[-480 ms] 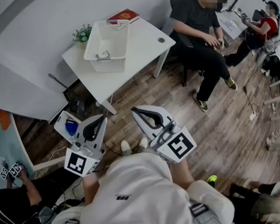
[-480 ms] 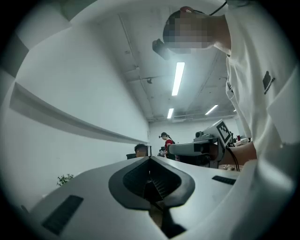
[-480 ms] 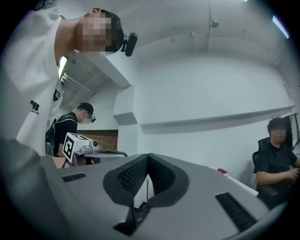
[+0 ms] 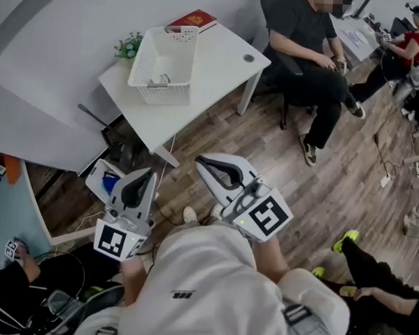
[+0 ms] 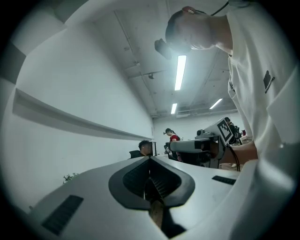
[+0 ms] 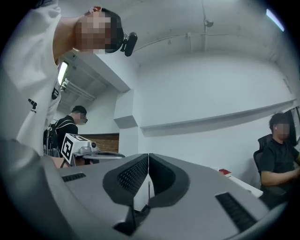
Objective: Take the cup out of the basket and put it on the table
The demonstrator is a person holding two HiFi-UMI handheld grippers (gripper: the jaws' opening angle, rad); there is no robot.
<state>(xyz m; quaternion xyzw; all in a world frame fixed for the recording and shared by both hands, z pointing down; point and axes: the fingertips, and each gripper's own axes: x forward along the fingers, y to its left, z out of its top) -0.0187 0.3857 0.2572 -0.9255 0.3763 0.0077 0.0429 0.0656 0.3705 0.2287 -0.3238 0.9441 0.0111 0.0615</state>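
A small pale cup [image 4: 160, 79] lies in the white slatted basket [image 4: 142, 55], which stands on the white table [image 4: 215, 58] at the top of the head view. Both grippers hang level over the wooden floor, well short of the table. My left gripper [image 4: 150, 173] is shut and holds nothing; its tips [image 5: 150, 158] meet in the left gripper view. My right gripper [image 4: 201, 162] is also shut and holds nothing, with its jaws [image 6: 148, 155] pressed together. The cup shows in neither gripper view.
A red book [image 4: 196, 20] and a small plant [image 4: 128, 45] sit at the table's far edge. A seated person [image 4: 307, 42] is just right of the table, another farther right. A white box [image 4: 104, 181] and cables lie on the floor under my left gripper.
The head view has shifted slightly, so the table sits a little farther right. A bystander's foot at the lower right has stepped. Both grippers keep their places and stay shut.
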